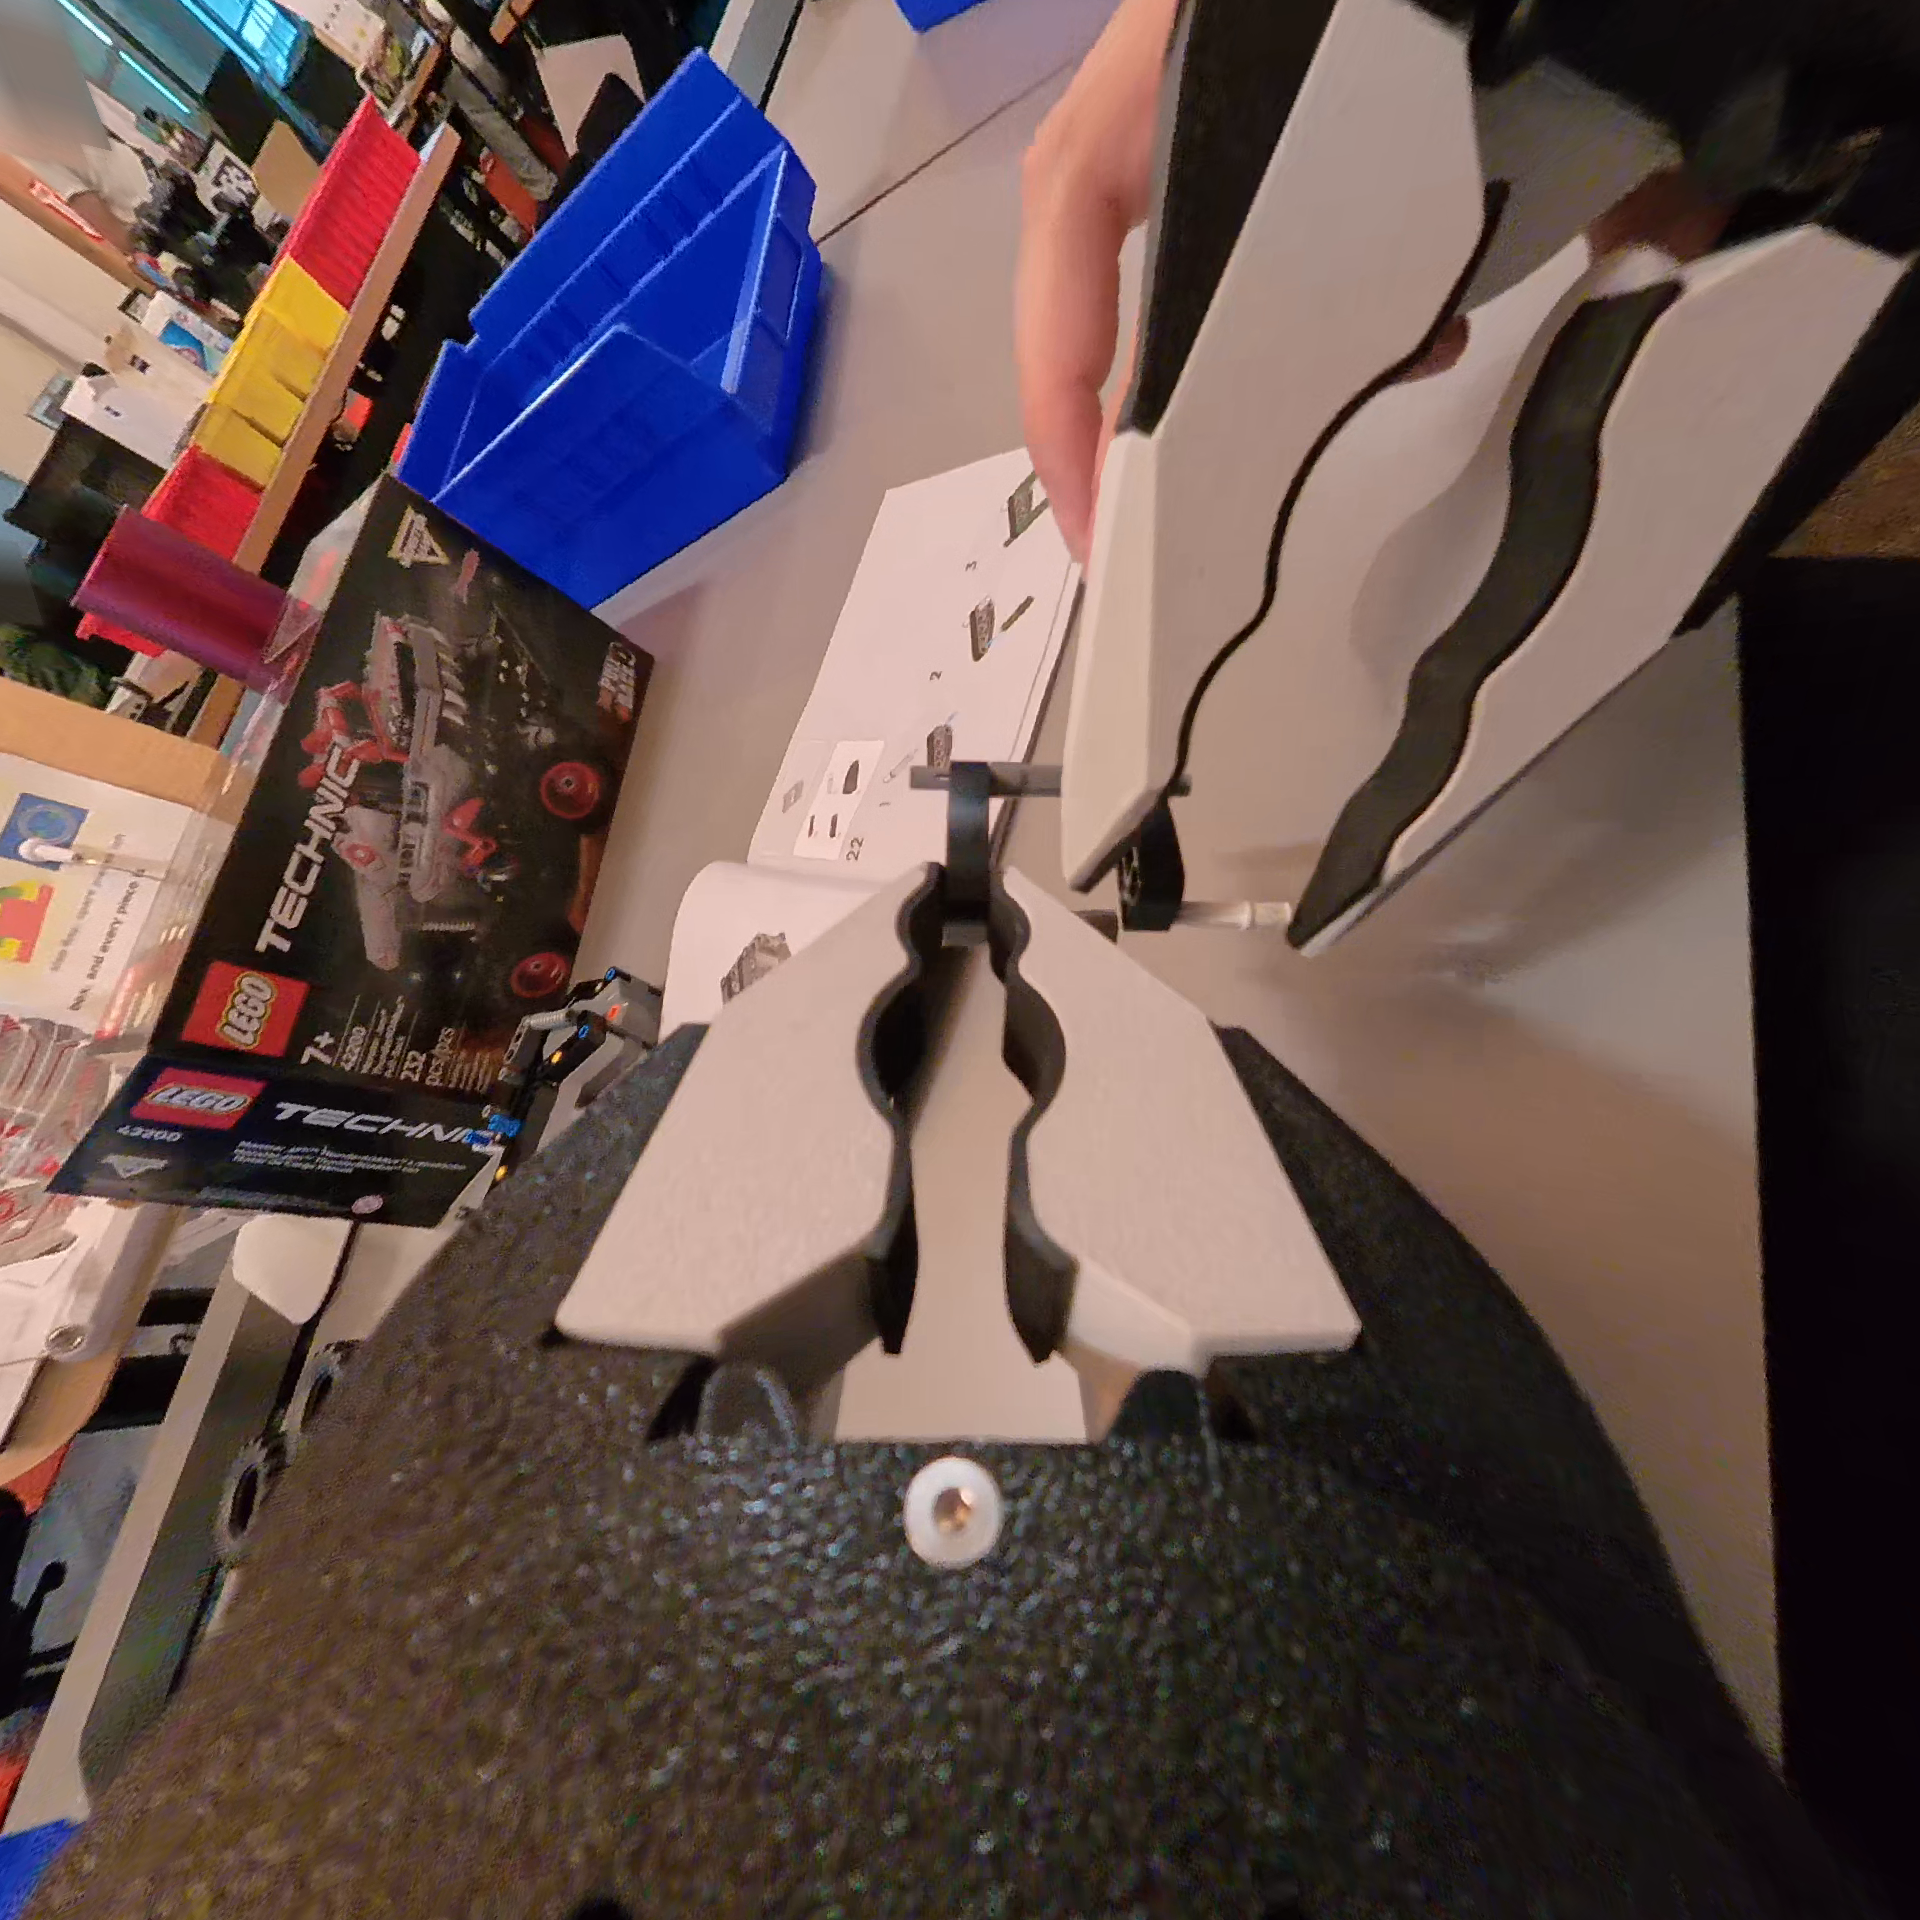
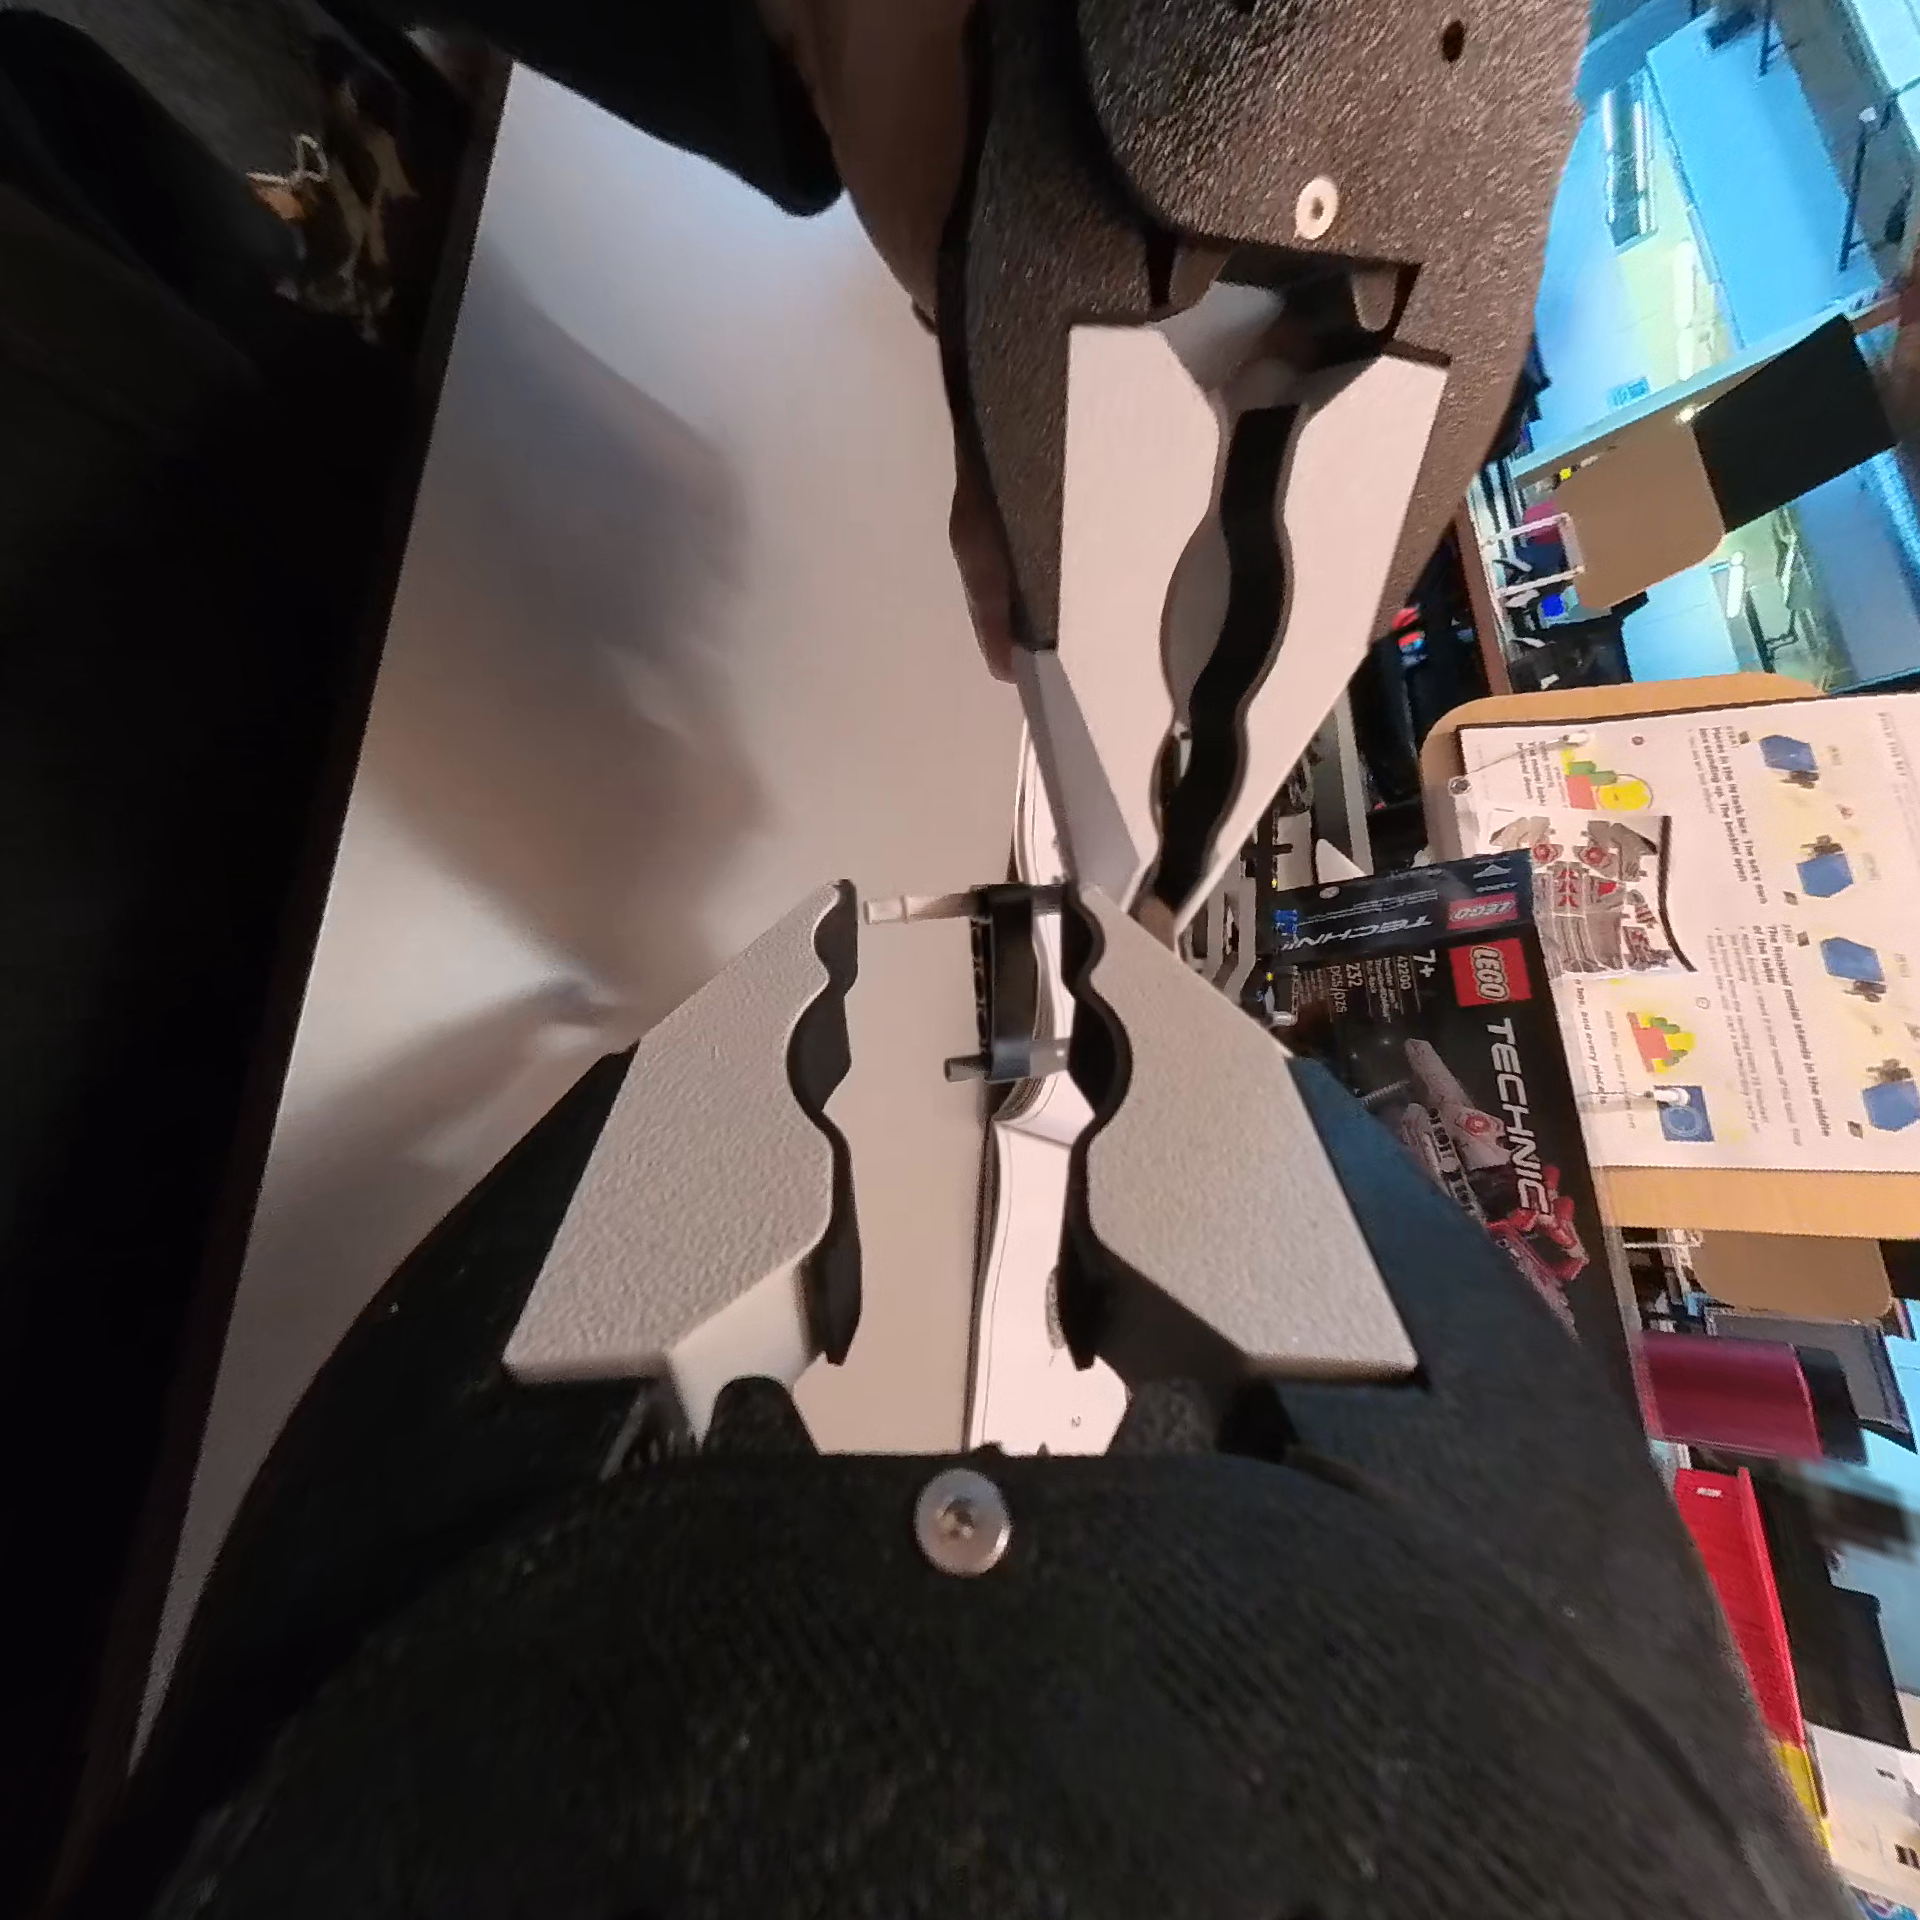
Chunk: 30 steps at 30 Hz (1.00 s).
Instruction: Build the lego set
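White table (image 1: pixel 1351 1091) carries: open booklet (image 1: pixel 935 665), set box (image 1: pixel 416 831) standing beside it, blue bins (image 1: pixel 634 364) behind the box, small part-built assembly (image 1: pixel 592 1023) near the box.

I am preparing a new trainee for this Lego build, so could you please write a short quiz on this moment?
1. True or false: the right gripper is clamped shut on a part.
2. What colour are the stacked bins behind the set box on the table? A) blue B) green C) white
3. Fill in: the left gripper pinches a small ____ at its fingertips, in front of the open instruction booklet.

Key: 1. False, its fingers stand wide apart. 2. A. 3. black Lego piece.
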Motion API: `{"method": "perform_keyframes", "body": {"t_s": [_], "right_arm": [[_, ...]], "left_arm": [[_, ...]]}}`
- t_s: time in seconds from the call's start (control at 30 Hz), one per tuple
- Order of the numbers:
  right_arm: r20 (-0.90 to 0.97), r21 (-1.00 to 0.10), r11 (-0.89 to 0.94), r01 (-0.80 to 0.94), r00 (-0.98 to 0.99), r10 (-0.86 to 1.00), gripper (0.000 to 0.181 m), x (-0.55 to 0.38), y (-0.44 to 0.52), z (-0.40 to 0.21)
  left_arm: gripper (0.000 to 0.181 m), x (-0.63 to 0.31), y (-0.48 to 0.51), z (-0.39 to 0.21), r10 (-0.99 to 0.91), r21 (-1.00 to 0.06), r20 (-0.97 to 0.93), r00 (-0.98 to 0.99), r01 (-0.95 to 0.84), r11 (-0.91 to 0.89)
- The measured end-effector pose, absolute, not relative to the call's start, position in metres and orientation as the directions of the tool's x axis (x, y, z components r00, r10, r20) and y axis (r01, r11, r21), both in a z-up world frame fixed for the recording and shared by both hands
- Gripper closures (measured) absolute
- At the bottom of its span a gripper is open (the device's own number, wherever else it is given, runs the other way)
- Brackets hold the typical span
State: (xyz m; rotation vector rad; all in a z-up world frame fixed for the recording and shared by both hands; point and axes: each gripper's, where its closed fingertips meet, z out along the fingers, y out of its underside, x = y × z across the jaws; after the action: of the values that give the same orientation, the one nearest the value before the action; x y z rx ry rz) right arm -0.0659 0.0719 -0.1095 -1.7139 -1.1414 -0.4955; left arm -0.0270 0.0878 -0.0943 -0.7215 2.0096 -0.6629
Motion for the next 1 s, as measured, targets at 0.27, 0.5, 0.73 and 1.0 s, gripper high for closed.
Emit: {"method": "perform_keyframes", "body": {"t_s": [0.27,0.5,0.73,1.0], "right_arm": [[0.765,-0.466,-0.094,0.880,0.454,0.456,0.150,-0.062,0.074,-0.111],[0.725,-0.522,-0.112,0.845,0.509,0.464,0.152,-0.063,0.076,-0.110],[0.747,-0.504,-0.123,0.855,0.503,0.435,0.150,-0.060,0.083,-0.112],[0.702,-0.652,-0.059,0.756,0.632,0.328,0.151,-0.049,0.083,-0.091]], "left_arm": [[0.177,-0.026,0.087,-0.090,-0.703,-0.689,-0.556,-0.444,-0.227,0.688],[0.175,-0.025,0.087,-0.087,-0.730,-0.718,-0.529,-0.433,-0.231,0.657],[0.175,-0.023,0.097,-0.094,-0.828,-0.781,-0.386,-0.406,-0.334,0.528],[0.152,-0.024,0.102,-0.079,-0.871,-0.869,-0.326,-0.367,-0.247,0.430]]}}
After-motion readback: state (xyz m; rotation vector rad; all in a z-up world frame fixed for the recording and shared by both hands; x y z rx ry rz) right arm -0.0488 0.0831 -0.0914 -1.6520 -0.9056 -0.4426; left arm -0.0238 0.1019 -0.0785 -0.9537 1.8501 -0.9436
